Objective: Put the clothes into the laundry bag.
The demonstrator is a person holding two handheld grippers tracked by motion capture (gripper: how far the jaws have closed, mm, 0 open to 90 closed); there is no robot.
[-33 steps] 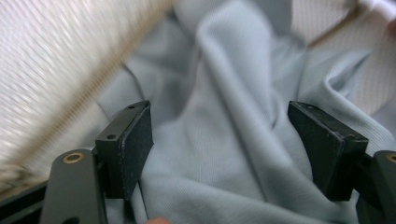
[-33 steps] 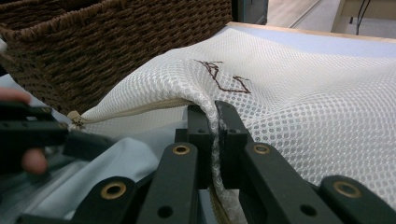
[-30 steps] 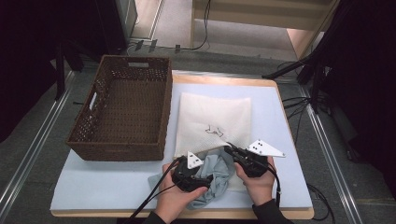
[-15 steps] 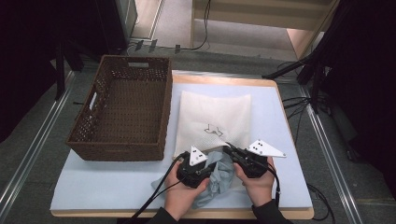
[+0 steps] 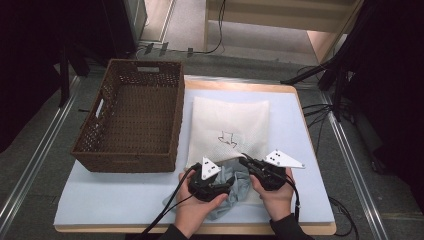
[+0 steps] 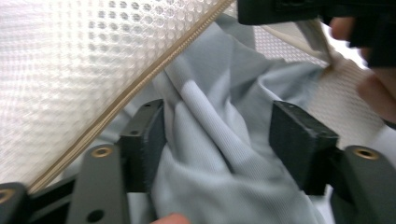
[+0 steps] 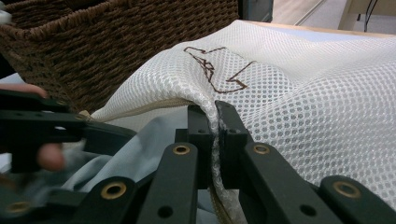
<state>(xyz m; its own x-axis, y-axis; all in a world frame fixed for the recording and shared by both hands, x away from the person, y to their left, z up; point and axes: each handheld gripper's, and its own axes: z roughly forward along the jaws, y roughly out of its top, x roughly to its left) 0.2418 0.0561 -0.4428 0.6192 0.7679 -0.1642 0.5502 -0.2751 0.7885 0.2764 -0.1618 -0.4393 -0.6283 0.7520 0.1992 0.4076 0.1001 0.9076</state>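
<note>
- High view showed the white mesh bag (image 5: 227,131) lying flat on the bench (image 5: 110,200), just beside the wicker basket (image 5: 132,117), its near edge toward the person.
- A grey-blue garment (image 5: 239,186) lay bunched at that near edge of the mesh bag, between the two hands.
- Right tool (image 7: 217,122) was clamped on the mesh bag's zippered edge (the fabric pinched flat between the pads), lifting it.
- Left tool (image 6: 217,140) had its jaws apart, having just been opening; the garment lay between them, its folds against one pad (image 6: 144,140), under the mesh bag's raised edge.
</note>
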